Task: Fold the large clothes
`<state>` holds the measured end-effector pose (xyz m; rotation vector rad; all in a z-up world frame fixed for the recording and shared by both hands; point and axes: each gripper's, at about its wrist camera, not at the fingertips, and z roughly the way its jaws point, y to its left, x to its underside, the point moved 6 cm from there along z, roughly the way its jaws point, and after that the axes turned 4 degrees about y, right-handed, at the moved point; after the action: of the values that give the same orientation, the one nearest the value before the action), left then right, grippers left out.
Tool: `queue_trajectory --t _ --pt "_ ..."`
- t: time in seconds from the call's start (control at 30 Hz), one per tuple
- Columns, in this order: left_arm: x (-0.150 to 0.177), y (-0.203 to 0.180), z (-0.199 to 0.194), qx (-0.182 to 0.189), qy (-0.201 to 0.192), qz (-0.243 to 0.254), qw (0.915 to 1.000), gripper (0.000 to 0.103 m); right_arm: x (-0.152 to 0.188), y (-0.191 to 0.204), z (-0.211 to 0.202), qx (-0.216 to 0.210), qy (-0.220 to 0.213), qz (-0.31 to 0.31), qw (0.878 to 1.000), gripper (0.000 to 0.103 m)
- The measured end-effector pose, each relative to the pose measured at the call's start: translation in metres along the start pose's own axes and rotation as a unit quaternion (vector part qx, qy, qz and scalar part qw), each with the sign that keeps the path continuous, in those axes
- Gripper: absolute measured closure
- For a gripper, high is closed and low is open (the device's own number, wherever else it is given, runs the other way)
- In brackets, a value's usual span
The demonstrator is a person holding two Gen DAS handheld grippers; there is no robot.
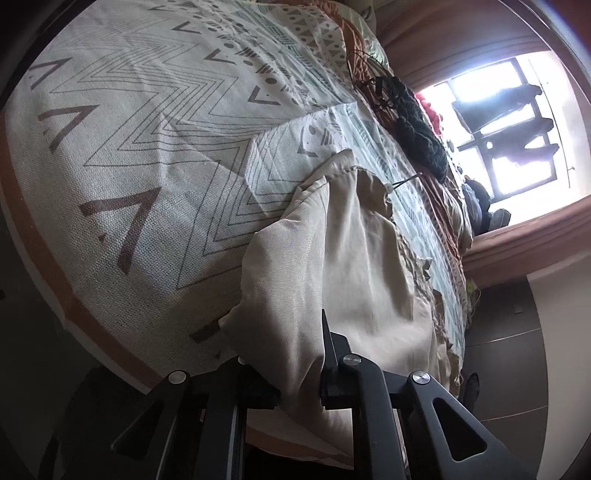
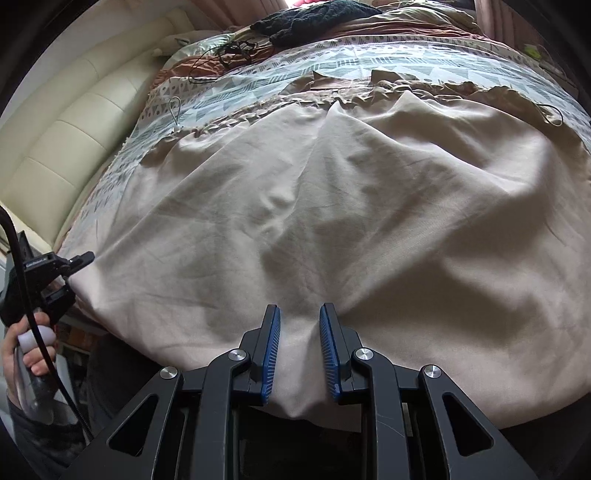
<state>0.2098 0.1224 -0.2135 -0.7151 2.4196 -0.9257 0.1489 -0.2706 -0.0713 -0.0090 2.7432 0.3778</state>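
A large beige garment (image 2: 332, 206) lies spread over the patterned bedspread (image 2: 258, 74), with a ruffled hem at its far edge. My right gripper (image 2: 300, 314) grips the near edge, with a fold of the cloth bunched between its blue pads (image 2: 271, 350). My left gripper (image 1: 295, 354) is shut on the garment's left corner; the beige cloth (image 1: 332, 258) drapes over its fingers and hides the left one. It also shows in the right wrist view (image 2: 79, 260), held by a hand at the far left.
A dark knitted garment (image 2: 317, 18) and black cables (image 2: 229, 50) lie at the far side of the bed. A cream padded headboard (image 2: 66, 140) stands at the left. A bright window (image 1: 506, 125) is beyond the bed, with a dark floor (image 1: 509, 369) beside it.
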Motion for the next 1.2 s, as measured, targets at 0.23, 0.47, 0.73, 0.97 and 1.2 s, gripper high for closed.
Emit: queue_trajectory --t 0.23,0.47,0.73,0.97,1.2 --pt "-0.004 -0.015 -0.012 0.05 0.004 0.005 0.9987 0.092 -0.005 0.001 0.005 0.016 0.003 -0.004 1.0 0.079" --pt "-0.007 -0.039 -0.022 0.079 -0.001 0.02 0.9967 0.093 -0.024 -0.001 0.014 0.023 0.012 -0.005 1.0 0.08" --pt "-0.006 -0.025 -0.015 0.071 0.008 0.005 0.9974 0.093 -0.068 -0.013 0.029 0.029 0.024 0.019 0.999 0.08" --pt "-0.004 -0.008 -0.008 0.061 0.018 -0.01 0.9979 0.093 -0.106 -0.013 0.047 0.047 0.033 0.014 0.998 0.08" --pt "-0.001 0.007 0.002 0.047 0.029 -0.029 0.9981 0.093 -0.138 -0.017 0.064 0.07 0.037 0.012 0.997 0.08"
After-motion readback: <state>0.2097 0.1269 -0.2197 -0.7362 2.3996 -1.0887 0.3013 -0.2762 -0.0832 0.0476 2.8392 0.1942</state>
